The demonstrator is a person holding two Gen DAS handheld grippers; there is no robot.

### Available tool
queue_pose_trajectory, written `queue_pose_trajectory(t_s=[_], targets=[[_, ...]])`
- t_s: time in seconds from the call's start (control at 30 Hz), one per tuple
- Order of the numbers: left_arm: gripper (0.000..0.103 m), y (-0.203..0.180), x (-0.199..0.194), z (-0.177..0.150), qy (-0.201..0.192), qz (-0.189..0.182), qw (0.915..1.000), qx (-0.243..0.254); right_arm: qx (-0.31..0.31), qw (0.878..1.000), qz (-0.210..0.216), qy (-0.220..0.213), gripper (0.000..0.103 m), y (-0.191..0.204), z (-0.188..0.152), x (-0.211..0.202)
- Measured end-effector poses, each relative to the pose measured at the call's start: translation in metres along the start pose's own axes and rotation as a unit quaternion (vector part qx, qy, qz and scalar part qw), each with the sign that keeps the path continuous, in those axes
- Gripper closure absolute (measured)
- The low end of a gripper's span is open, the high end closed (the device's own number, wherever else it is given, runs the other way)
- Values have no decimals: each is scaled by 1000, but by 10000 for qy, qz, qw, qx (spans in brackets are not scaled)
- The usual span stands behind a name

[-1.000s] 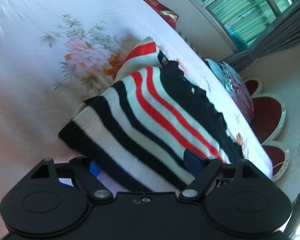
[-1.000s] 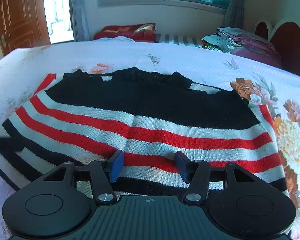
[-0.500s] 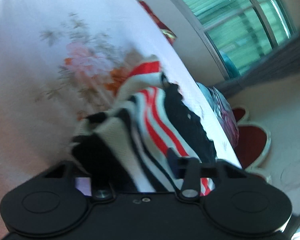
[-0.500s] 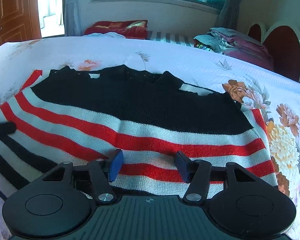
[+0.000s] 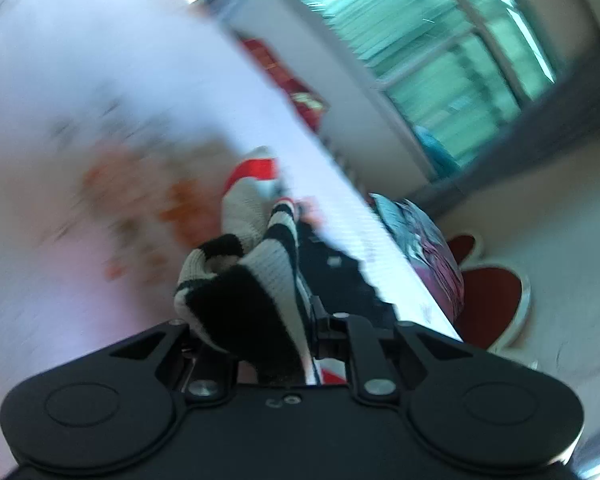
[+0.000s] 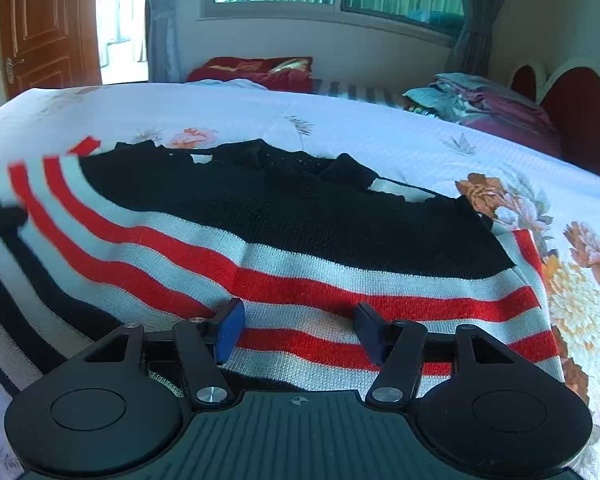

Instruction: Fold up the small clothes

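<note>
Lifted since before, the sweater (image 5: 240, 292) edge bunches in the just-closed left gripper (image 5: 260, 320) — right gripper (image 6: 298, 330) fingers spread, empty.

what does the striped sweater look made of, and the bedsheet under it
Striped sweater: a soft knit, likely wool or acrylic yarn, matte. The rows of knit loops show in the white and red bands, and it bunches thickly where the left gripper pinches it.
Bedsheet: thin woven fabric, probably cotton or a blend, matte, with printed flowers and a fine grid texture. The exact fibre cannot be told.
</note>
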State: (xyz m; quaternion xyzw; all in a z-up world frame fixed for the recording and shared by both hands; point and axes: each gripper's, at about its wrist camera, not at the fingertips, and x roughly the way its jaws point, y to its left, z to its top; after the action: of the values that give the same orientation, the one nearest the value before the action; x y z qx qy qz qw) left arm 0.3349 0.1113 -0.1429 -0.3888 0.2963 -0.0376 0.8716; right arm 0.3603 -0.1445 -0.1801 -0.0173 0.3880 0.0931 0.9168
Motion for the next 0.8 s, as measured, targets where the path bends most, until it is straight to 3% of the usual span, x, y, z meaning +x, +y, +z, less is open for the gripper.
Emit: queue_pose_trajectory(t_s=[0.17,0.37,0.43,0.57,0.63,0.7,0.77,0.8], targets=[[89,-83,0,-8,-74,-366,9925,1167,520,9979,369,-132,42,-32,6,-13],[89,-171,34,-61,382,-916,9681,2302,1164,9926,304,-141,43,-111,-5,-40],[89,-190,50,-92,640,-964,9556,2709,1367,9904,190,-113,43,-140,-12,-48],[81,-207,83,-164,1368,-632,9169,3695,1669,9859,-56,-35,42,-188,-25,-63],[74,-206,79,-185,1260,-489,8978,4192,1818,9833,-36,-62,42,-205,-28,-71],[67,-207,68,-191,1209,-496,8867,4435,1942,9807,147,-187,42,-215,-26,-80],[47,-208,58,-191,1319,-633,8786,4546,2033,9780,395,-253,42,-217,-20,-82],[44,-209,50,-193,1370,-675,8756,4582,2064,9765,552,-269,42,-215,-15,-82]])
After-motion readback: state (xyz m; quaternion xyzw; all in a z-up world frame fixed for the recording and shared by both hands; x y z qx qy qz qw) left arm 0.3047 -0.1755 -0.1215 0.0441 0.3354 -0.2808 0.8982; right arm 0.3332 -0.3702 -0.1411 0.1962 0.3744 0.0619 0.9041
